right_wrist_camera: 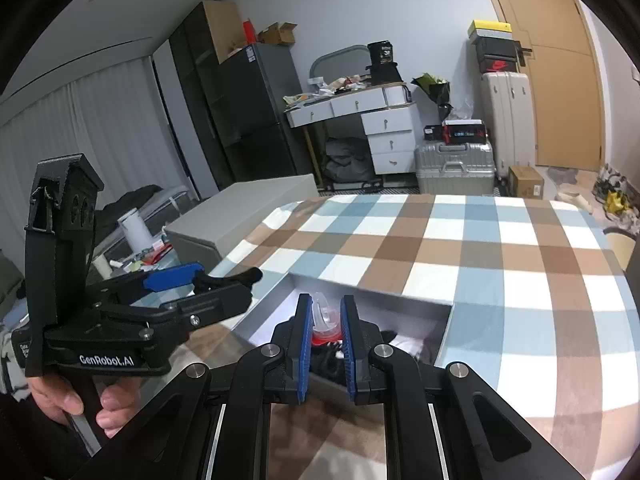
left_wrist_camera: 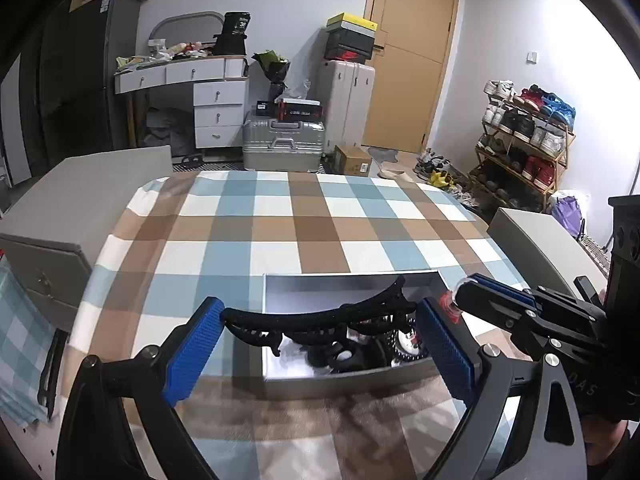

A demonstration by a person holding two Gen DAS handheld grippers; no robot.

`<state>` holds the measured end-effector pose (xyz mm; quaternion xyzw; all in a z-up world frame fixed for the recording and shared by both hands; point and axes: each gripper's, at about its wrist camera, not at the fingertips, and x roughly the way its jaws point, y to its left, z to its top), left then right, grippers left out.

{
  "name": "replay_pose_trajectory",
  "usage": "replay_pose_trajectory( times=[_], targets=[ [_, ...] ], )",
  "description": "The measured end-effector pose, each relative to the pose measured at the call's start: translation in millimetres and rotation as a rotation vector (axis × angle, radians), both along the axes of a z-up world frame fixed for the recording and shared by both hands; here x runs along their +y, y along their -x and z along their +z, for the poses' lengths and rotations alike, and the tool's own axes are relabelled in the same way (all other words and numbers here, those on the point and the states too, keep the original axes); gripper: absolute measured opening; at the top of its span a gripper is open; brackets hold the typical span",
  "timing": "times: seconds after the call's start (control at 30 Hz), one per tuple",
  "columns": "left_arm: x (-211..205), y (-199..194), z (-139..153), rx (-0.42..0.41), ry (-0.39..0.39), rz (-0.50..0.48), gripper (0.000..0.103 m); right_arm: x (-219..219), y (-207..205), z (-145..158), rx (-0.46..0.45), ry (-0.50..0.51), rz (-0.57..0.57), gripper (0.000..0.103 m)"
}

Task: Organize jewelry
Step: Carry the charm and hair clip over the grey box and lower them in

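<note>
- The right tool [right_wrist_camera: 325,346] is seen closed on a small clear and red clip [right_wrist_camera: 326,320], which is pinched between the blue pads [right_wrist_camera: 305,344] above the box.
- The left tool [left_wrist_camera: 320,344] is held wide, with a long black hair claw [left_wrist_camera: 316,312] spanned between its blue pads [left_wrist_camera: 192,356] (one end is pressed against the left pad; contact at the right pad cannot be made out).
- In the left wrist view, the right tool [left_wrist_camera: 466,294] is seen just beside the left tool's right finger, with the clip [left_wrist_camera: 450,304] at its tip.
- An open grey box [left_wrist_camera: 352,376] is found below both tools, and black and white accessories [left_wrist_camera: 360,354] are heaped inside it.
- The box is set on a bench covered by a checked cloth [left_wrist_camera: 280,220] of blue, brown and white.
- A hand [right_wrist_camera: 76,400] is seen wrapped around the left tool's handle.
</note>
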<state>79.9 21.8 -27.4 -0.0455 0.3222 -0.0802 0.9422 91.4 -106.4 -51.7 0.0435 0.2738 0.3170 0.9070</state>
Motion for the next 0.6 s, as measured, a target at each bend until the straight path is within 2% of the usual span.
replay_pose_trajectory(
  times=[0.6],
  targets=[
    [-21.8, -35.5, -18.7, 0.081, -0.009, -0.087, 0.094, -6.8, -36.3, -17.3, 0.04, -0.006, -0.025, 0.015]
  ],
)
